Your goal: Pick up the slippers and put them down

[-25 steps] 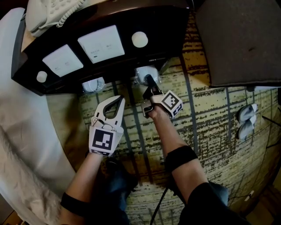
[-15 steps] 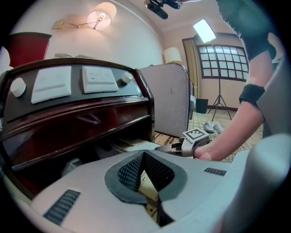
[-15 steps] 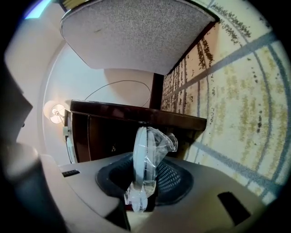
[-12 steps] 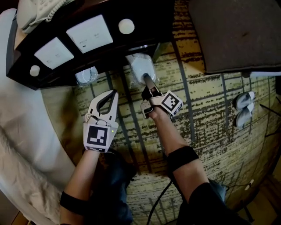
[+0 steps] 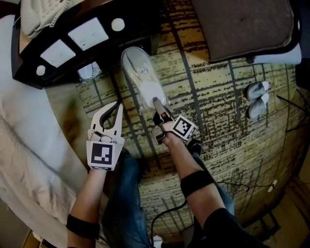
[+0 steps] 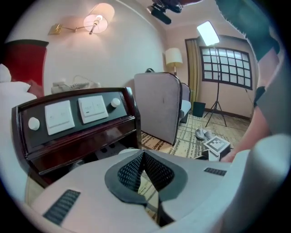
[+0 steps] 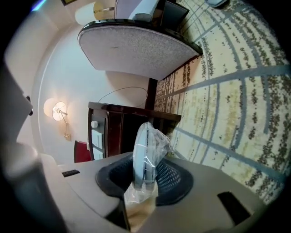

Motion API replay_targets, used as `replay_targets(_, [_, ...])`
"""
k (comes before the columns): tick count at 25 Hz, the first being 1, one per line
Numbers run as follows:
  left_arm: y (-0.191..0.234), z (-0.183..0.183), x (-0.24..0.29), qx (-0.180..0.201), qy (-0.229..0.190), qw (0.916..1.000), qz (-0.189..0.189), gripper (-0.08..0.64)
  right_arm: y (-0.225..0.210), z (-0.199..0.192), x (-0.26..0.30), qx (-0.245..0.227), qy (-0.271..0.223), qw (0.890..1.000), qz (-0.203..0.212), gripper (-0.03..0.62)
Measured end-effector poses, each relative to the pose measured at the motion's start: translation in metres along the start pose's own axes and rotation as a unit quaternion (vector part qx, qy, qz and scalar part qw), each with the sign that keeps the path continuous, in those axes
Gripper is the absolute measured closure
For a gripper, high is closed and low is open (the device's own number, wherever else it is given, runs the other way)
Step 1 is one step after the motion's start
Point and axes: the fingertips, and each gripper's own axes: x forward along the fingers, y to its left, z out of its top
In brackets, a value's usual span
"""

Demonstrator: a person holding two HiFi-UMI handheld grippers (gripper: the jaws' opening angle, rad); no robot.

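A pair of white slippers sealed in clear plastic hangs over the patterned carpet, just in front of the dark nightstand. My right gripper is shut on the pack's near end. In the right gripper view the wrapped slippers stand edge-on between the pads. My left gripper is beside the pack on its left, shut and holding nothing. In the left gripper view its jaws meet with nothing between them. A second wrapped pack lies under the nightstand's edge.
The nightstand carries white switch panels and a phone. A bed runs along the left. A grey upholstered chair stands at the top right. An unwrapped pair of slippers lies on the carpet to the right.
My right gripper has drawn the wrapped slippers out from under the nightstand and lifted them over the carpet. The left gripper has pulled back and risen as well, still shut.
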Motion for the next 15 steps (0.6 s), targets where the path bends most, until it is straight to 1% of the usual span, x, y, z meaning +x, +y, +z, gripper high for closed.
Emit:
replay_targets(4, [-0.017, 0.005, -0.001, -0.006, 0.003, 1.0000, 0.002, 0.558, -0.009, -0.004, -0.038, -0.009, 0.009, 1.000, -0.020, 0.469])
replay_targets(8, [-0.038, 0.001, 0.006, -0.004, 0.004, 0.9999, -0.008, 0.558, -0.039, -0.009, -0.071, -0.019, 0.014, 0.998, -0.054, 0.469])
replay_targets(10, [-0.046, -0.001, 0.012, -0.001, 0.005, 0.9999, -0.015, 0.558, -0.054, -0.010, -0.078, -0.010, 0.008, 0.998, -0.062, 0.468])
replay_targets(12, [-0.053, -0.004, 0.020, 0.005, 0.004, 0.9997, -0.023, 0.558, -0.068, -0.008, -0.081, -0.014, 0.009, 0.997, -0.078, 0.468])
replay_targets(15, [-0.062, -0.013, 0.028, 0.013, 0.005, 0.9993, -0.034, 0.558, -0.090, -0.010, -0.083, -0.007, 0.002, 0.996, -0.092, 0.468])
